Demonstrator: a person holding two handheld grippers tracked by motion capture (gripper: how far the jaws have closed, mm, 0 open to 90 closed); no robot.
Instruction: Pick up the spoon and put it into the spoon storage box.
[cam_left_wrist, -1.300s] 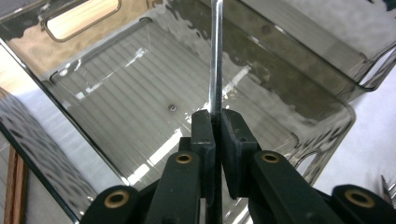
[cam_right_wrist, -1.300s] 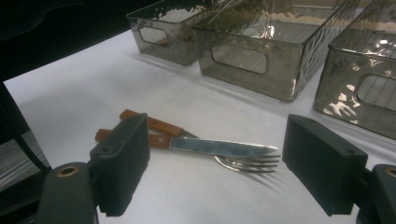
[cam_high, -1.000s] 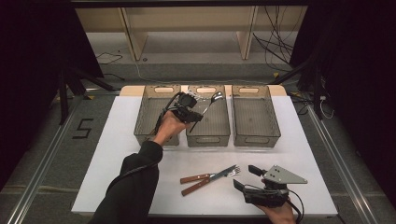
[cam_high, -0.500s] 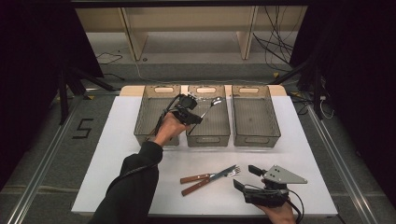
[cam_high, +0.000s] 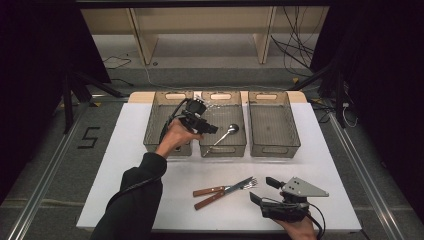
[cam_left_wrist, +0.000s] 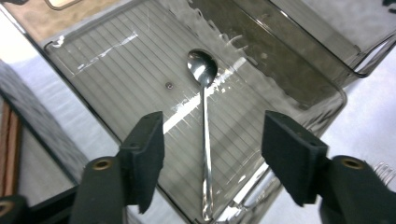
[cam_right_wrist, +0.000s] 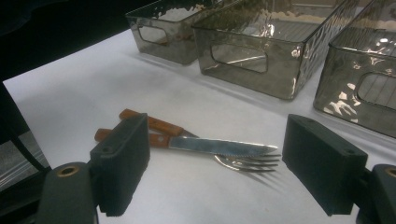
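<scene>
**Spoon lies in the middle bin, both grippers empty**

From my seat at the controls, the left gripper (cam_high: 212, 129) hangs over the seam between the left bin (cam_high: 152, 131) and the middle bin (cam_high: 241, 134), its jaws spread wide and holding nothing. The left gripper view looks straight down between them at the spoon (cam_left_wrist: 204, 116), which lies free on the ribbed floor of the middle bin, bowl toward the far end and handle running back to the near wall. In the high view the spoon (cam_high: 223, 136) sits slantwise, bowl toward the bin's right side.

The right gripper (cam_high: 261, 189) rests low at the near right of the table, jaws released and apart. Just ahead of them lie a knife (cam_right_wrist: 205, 143) and a fork (cam_right_wrist: 243, 162), both with wooden handles; the blade crosses over the fork, though I can't quite tell from here whether the handles touch. Nothing stands between the jaws and this pair.

The right bin (cam_high: 294, 131) stands beside the middle one, and I see nothing in it. All three are smoky clear plastic with cut-out handles, set in a row at the far edge of the white table (cam_high: 125, 190). Beyond it are a wooden shelf frame (cam_high: 145, 42), loose cables (cam_high: 295, 50) on the grey floor, and a "5" (cam_high: 89, 138) marked at the left
</scene>
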